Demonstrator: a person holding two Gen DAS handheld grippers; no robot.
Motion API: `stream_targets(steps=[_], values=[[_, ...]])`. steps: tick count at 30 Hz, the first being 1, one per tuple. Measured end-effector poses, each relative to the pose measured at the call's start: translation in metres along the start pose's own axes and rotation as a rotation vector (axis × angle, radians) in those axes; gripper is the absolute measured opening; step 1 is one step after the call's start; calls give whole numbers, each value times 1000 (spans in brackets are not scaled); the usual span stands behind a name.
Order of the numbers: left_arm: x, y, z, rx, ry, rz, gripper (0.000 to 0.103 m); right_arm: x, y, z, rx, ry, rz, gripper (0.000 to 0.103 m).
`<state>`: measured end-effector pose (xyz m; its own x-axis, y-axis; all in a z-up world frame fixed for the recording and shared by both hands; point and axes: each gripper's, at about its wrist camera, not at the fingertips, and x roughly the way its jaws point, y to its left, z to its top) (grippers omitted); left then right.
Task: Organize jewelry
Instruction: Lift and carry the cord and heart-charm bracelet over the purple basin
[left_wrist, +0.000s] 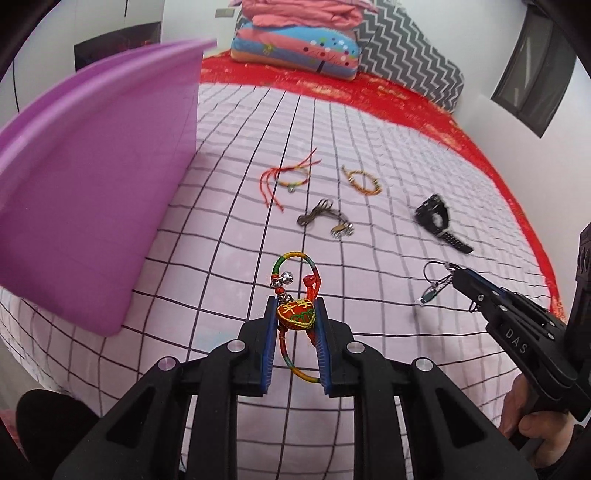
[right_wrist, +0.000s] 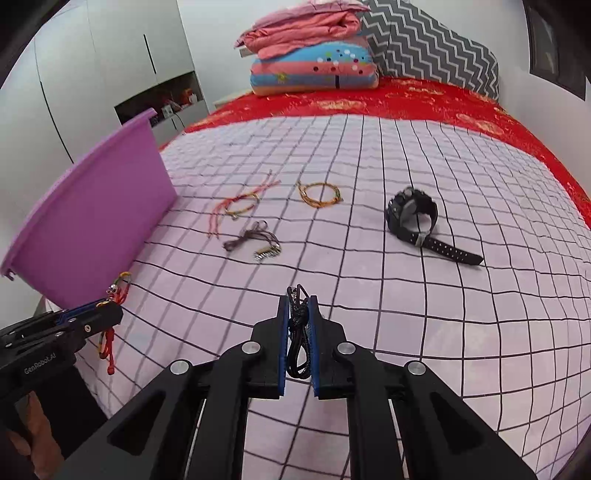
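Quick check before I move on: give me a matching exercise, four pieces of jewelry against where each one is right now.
Things:
1. colourful bracelet with bell
2. black cord necklace
3. black watch
4. red string bracelet

Places:
A. lying on the bed, far right of the loose pieces
B. pinched in the left gripper
C. lying on the bed, nearest the purple bin
D. pinched in the right gripper

Pairs: 1-B, 2-D, 3-A, 4-C
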<state>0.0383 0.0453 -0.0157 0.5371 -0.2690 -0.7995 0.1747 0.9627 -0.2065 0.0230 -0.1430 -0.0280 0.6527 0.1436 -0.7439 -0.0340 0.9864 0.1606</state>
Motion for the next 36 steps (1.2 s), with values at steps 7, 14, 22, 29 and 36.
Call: stream_targets(steps=[7, 14, 22, 29, 36], values=[[-45, 4, 17, 10, -55, -20, 19, -42, 29, 20, -34, -81, 36, 10], [-91, 20, 42, 22, -144, 4, 19, -70, 74, 52, -97, -162, 92, 10], [-127, 64, 71, 4, -237, 67, 19, -77, 138, 88, -183, -208, 176, 10], [-136, 116, 88, -54, -268, 153, 19, -64, 198, 115, -255, -212, 258, 10], [-125, 164, 93, -116, -242, 217, 19, -37, 253, 130, -315, -176, 311, 10]])
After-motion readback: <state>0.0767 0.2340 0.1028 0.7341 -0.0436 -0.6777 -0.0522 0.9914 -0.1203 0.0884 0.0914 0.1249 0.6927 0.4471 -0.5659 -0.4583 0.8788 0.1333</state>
